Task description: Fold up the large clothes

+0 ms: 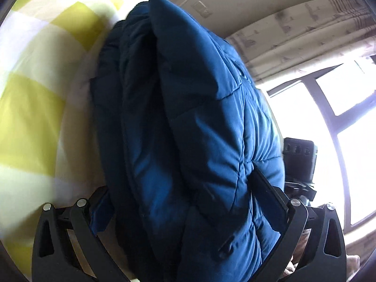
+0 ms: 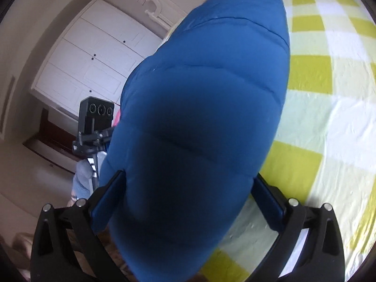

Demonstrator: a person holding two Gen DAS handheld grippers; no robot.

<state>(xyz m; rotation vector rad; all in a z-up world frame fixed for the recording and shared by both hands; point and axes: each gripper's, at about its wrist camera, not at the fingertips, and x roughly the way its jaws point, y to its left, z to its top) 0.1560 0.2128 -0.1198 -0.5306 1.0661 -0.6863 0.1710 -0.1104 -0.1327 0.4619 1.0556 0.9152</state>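
Note:
A thick blue quilted puffer jacket [image 1: 188, 122] fills the middle of the left wrist view, bunched in several folded layers. My left gripper [image 1: 185, 188] is shut on the jacket, its jaws held wide by the padding. The same jacket [image 2: 199, 108] fills the right wrist view as one smooth padded bulk. My right gripper [image 2: 188, 188] is shut on the jacket too, its jaws pressed into both sides. The jacket hangs lifted beside a bed with a yellow and white checked sheet [image 1: 40, 75], which also shows in the right wrist view [image 2: 324, 98].
A black camera rig on a stand [image 1: 299, 157] stands near a bright window [image 1: 329, 122] with curtains; it also shows in the right wrist view [image 2: 96, 127]. A white wardrobe [image 2: 89, 56] stands against the wall beyond the bed.

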